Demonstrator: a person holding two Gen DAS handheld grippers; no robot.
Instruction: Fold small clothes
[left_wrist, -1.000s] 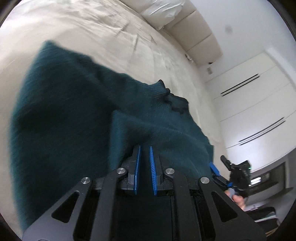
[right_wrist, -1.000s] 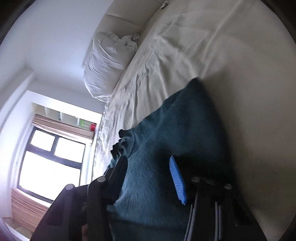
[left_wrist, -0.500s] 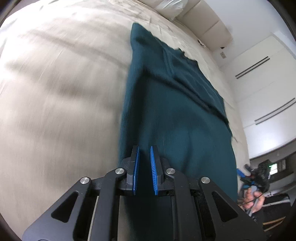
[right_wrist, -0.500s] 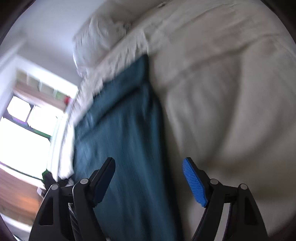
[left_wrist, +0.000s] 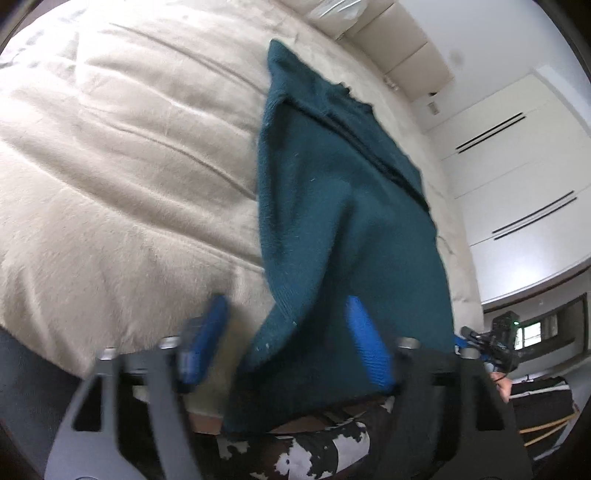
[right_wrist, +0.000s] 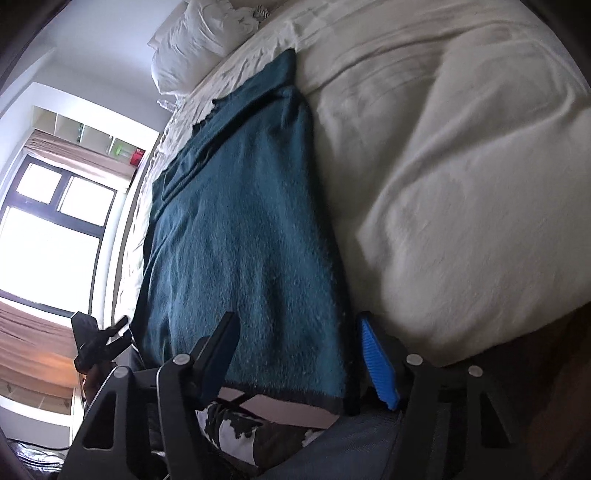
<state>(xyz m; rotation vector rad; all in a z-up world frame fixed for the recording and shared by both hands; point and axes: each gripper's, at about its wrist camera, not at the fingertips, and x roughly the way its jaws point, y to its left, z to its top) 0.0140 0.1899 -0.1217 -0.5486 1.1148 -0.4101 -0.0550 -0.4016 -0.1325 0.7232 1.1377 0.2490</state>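
- Lying stretched along the cream bedspread, the teal sweater runs straight ahead of both sets of jaws, its dark-trimmed hem at the bed's near edge.
- The left gripper stands spread wide, gripping nothing; a loose fold of the sweater's corner hangs between its blue pads.
- The right gripper gapes wide too, hem between its fingers, unheld.
- Bare bedspread spreads outside each gripper's outer jaw.

Home bedroom: cream-covered bed, white pillows at its head, built-in wardrobe doors, curtained window.
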